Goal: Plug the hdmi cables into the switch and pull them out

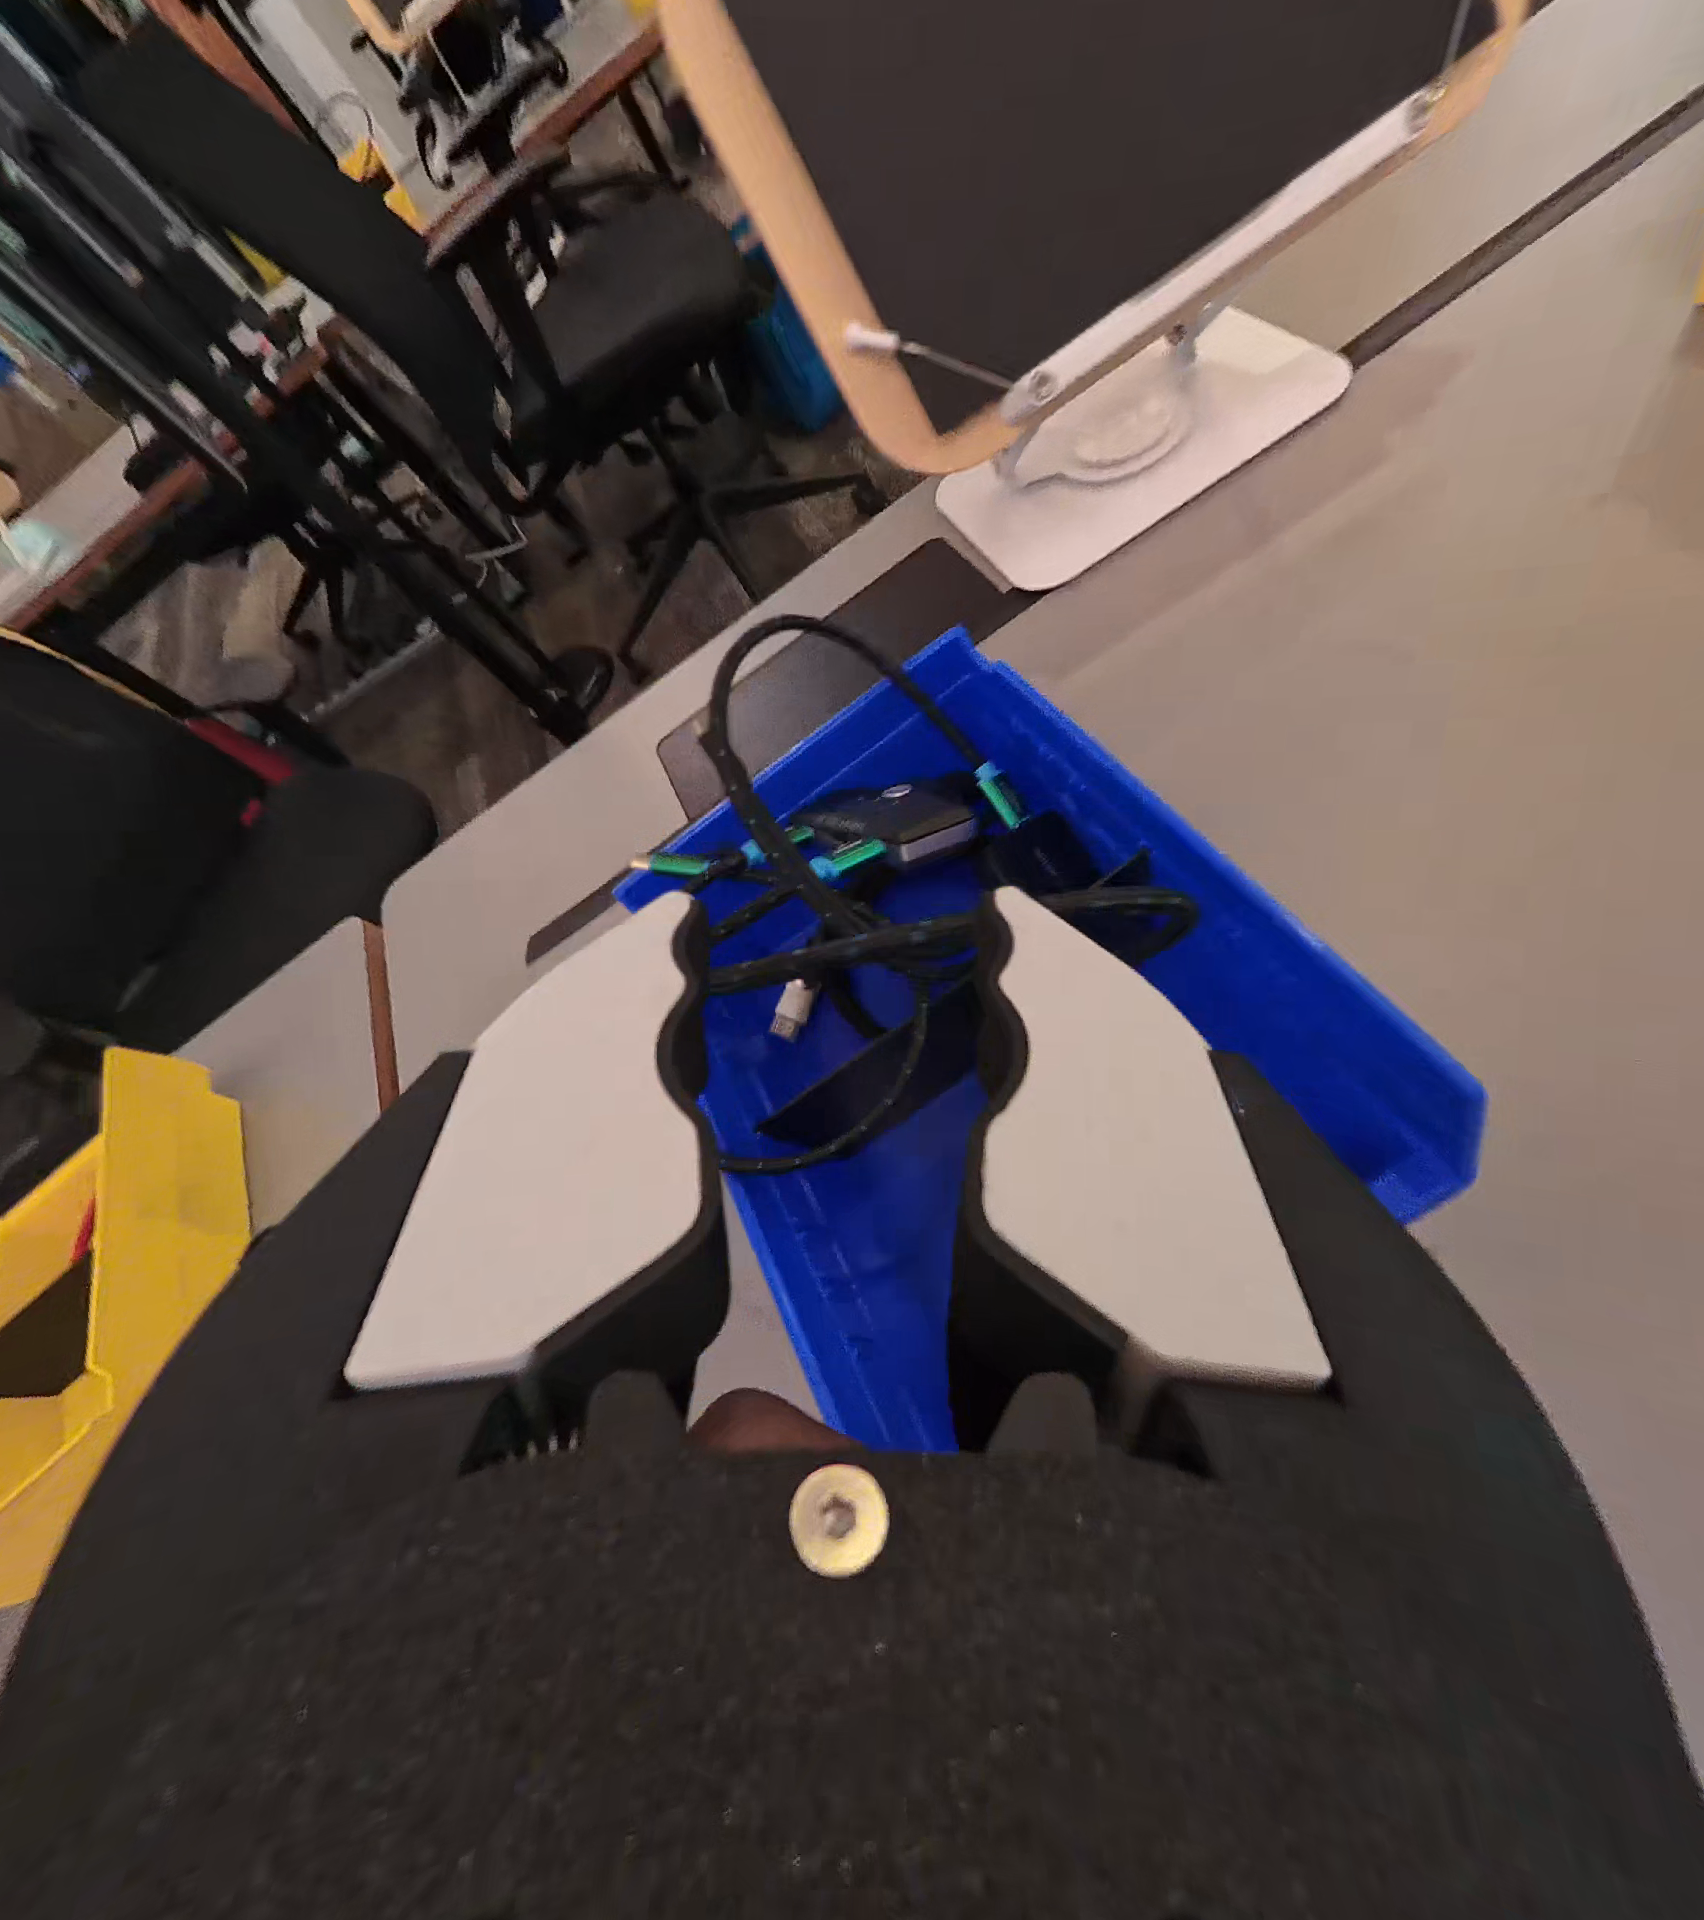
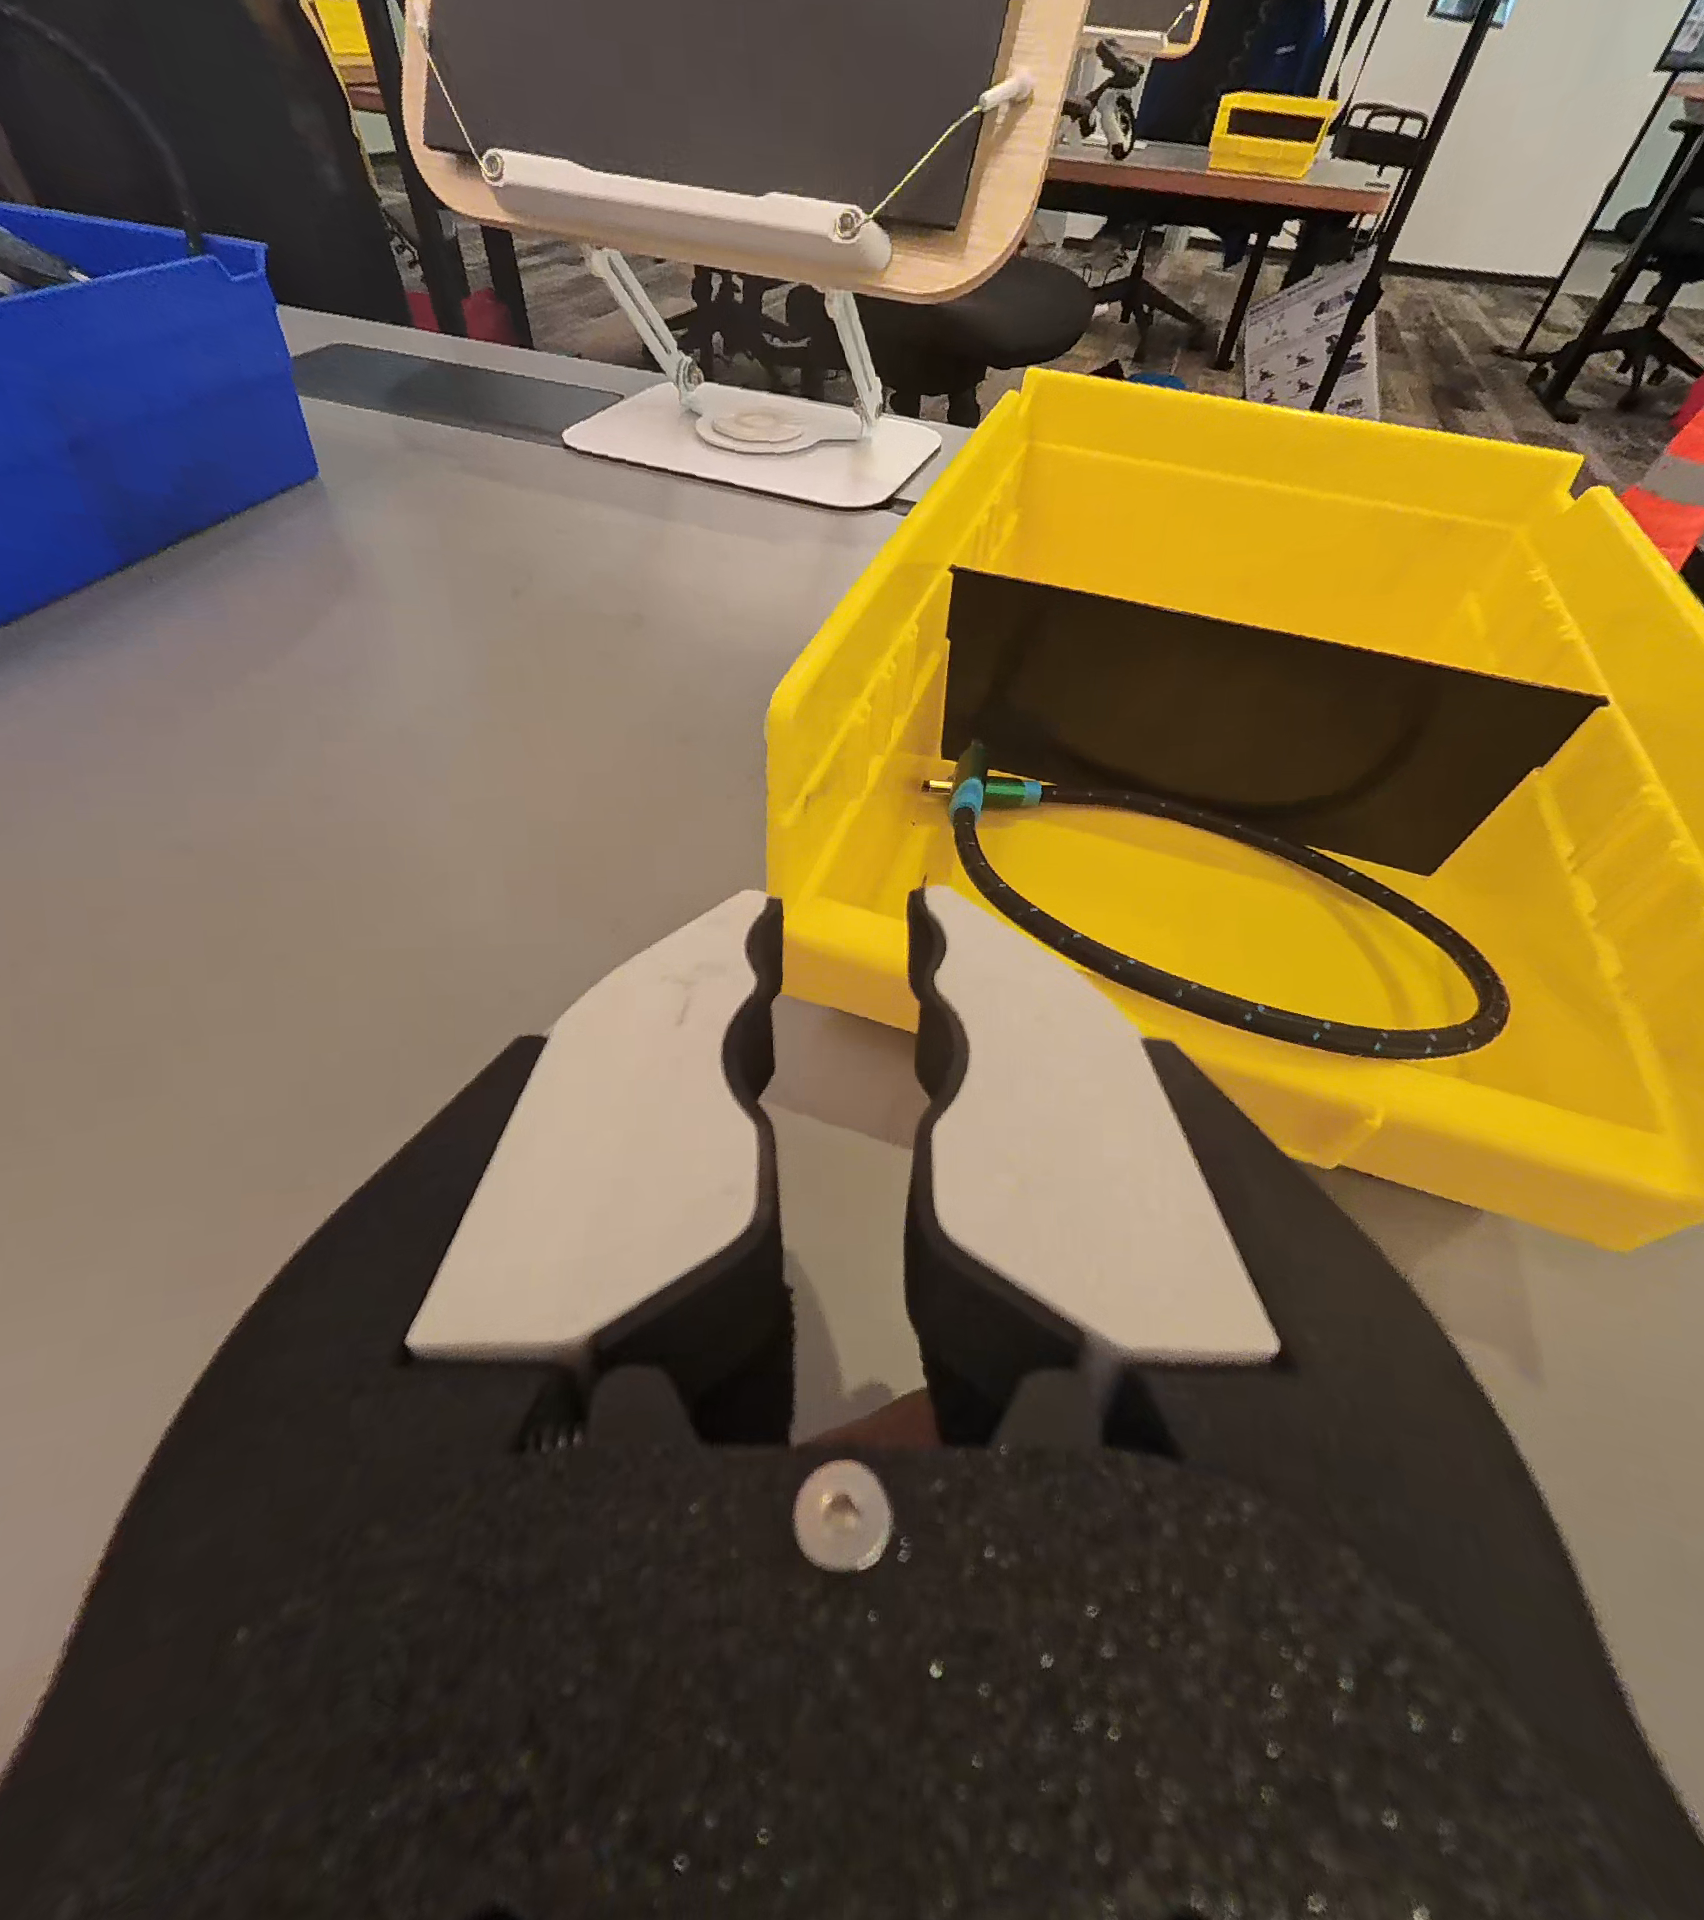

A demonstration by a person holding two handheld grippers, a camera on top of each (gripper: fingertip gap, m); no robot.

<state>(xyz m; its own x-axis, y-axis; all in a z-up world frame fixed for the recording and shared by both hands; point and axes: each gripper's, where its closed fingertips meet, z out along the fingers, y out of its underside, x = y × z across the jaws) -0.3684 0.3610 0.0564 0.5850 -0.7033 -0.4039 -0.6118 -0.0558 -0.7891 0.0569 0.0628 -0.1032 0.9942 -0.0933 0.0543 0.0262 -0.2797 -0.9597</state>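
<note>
**Open bench between two bins; clutter inside the blue one**

A broad stretch of bare grey bench (image 2: 328, 810) lies between the blue bin (image 2: 89, 416) and the yellow bin (image 2: 1191, 1164), free for passage. The monitor stand (image 2: 754, 442) closes off the far edge. In the blue bin (image 1: 1274, 997), tangled black cables (image 1: 827, 956) loop above the rim and over the switch (image 1: 910, 826), crowding the way in from above. The left gripper (image 1: 843, 904) hangs with jaws apart over this tangle. In the yellow bin, a black divider (image 2: 1243, 717) walls off the rear part; the front part holds one coiled cable (image 2: 1243, 935). The right gripper (image 2: 848, 904), its jaws narrowly parted, sits just before the bin's front wall.
</note>
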